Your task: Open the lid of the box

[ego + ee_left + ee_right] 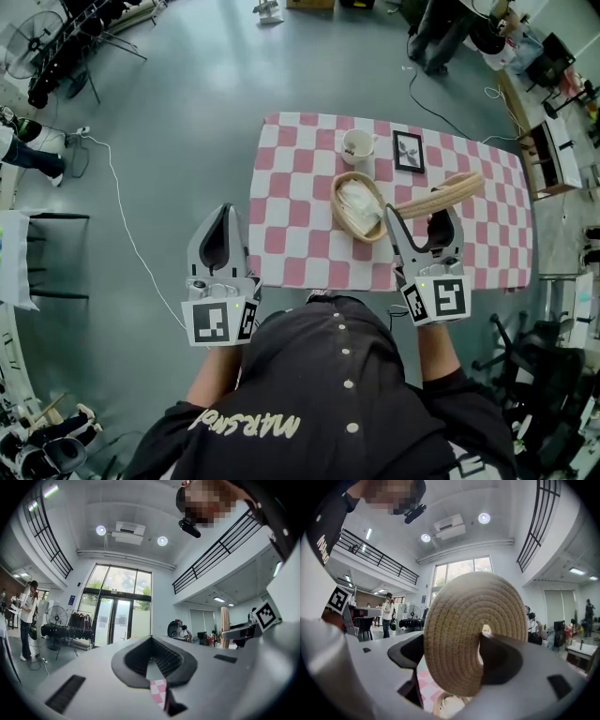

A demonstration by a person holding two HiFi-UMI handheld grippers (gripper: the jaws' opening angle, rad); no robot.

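A round woven box (356,207) stands open in the middle of the pink-checked table (295,202), with something white inside. Its woven lid (457,188) is lifted off to the right and tilted on edge. My right gripper (424,216) is shut on the lid. In the right gripper view the lid (464,630) fills the space between the jaws of the right gripper (480,644), and the box rim (440,705) shows below. My left gripper (223,236) hangs off the table's left edge, shut on nothing. Seen from the left gripper view, the left gripper (151,644) has its jaws together.
A white cup (357,145) and a small black-framed picture (409,151) stand at the far side of the table. A person (433,36) stands beyond the table. A cable (122,216) runs over the floor at the left, near a chair (42,255).
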